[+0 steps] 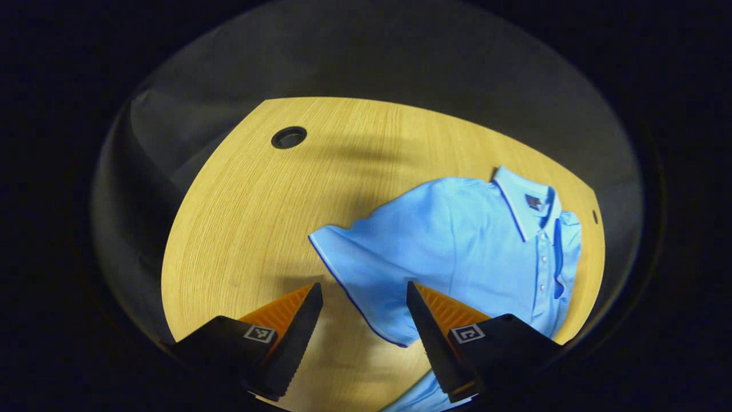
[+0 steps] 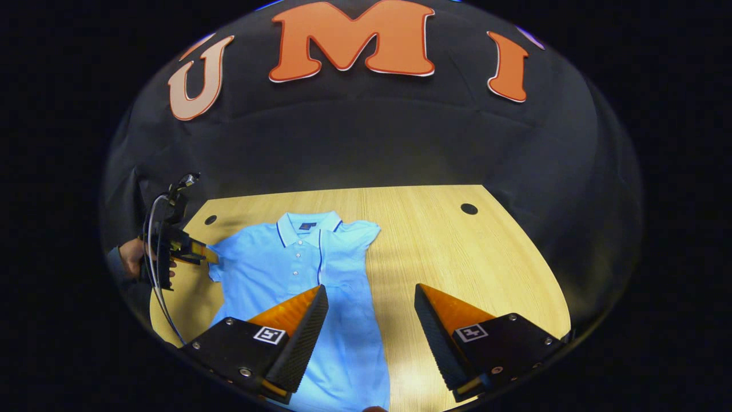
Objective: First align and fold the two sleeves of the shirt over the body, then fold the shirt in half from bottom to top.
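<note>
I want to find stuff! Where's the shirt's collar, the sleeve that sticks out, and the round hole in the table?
collar (image 1: 517, 200): left gripper view, on the collar's flat band.
sleeve (image 1: 354, 257): left gripper view, middle of the spread sleeve.
hole (image 1: 289, 137): left gripper view, the dark opening in the tabletop.

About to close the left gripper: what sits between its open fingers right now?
In the left gripper view, the left gripper frames the blue-piped sleeve hem of the light blue polo shirt, over bare wooden table.

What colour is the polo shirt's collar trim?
Dark blue piping on the light blue polo shirt, clearest in the left gripper view.
</note>
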### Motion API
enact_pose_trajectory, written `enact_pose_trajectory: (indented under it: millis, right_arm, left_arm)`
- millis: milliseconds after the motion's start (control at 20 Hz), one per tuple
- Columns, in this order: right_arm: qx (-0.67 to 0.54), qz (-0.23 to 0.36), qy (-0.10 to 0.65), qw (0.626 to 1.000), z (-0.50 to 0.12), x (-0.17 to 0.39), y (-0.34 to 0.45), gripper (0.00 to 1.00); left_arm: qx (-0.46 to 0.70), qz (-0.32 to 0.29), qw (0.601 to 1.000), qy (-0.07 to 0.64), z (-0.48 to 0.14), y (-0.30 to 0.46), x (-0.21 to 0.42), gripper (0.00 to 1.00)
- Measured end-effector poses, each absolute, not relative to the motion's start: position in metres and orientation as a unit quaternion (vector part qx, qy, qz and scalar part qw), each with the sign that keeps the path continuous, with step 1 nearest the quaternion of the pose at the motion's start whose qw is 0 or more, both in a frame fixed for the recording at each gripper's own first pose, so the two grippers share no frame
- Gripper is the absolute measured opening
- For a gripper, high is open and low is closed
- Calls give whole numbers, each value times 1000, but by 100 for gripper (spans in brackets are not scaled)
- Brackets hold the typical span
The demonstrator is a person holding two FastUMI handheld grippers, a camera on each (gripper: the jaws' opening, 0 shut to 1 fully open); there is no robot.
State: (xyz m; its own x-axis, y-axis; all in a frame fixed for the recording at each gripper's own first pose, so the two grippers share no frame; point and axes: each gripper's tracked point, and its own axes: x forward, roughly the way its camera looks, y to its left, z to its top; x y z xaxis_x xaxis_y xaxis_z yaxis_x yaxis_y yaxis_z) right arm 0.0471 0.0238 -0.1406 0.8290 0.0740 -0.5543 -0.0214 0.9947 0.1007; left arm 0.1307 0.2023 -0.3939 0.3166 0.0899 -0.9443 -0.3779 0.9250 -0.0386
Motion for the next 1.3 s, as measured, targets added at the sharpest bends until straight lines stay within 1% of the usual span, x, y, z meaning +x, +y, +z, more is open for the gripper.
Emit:
enact_pose_trajectory:
  millis: [100,200,250,500,550,650,950,1100,1300]
  right_arm:
    - [52,17,294,954,-145,36,14,93]
    - [58,11,295,954,-146,26,4,94]
    - [60,6,297,953,-147,21,-2,94]
    - [74,-12,297,952,-151,5,-18,94]
    - [76,-16,299,951,-152,0,-22,94]
    - [82,-20,301,950,-154,-8,-25,94]
    - [90,-26,314,945,-166,-26,-29,94]
    - [93,-28,320,942,-170,-32,-28,94]
    - [100,-38,328,939,-178,-48,-29,96]
  left_arm:
    - [-130,155,789,580,-400,201,131,98]
    - [-119,156,789,582,-401,201,135,92]
    - [-116,153,793,578,-400,199,141,93]
    - [-96,133,803,573,-397,183,155,13]
    - [-100,123,804,573,-396,176,157,10]
    - [-107,103,812,564,-390,165,164,10]
    - [-79,42,843,531,-349,127,188,9]
    - [-64,10,850,523,-338,102,196,9]
    - [-45,-37,850,524,-333,68,203,10]
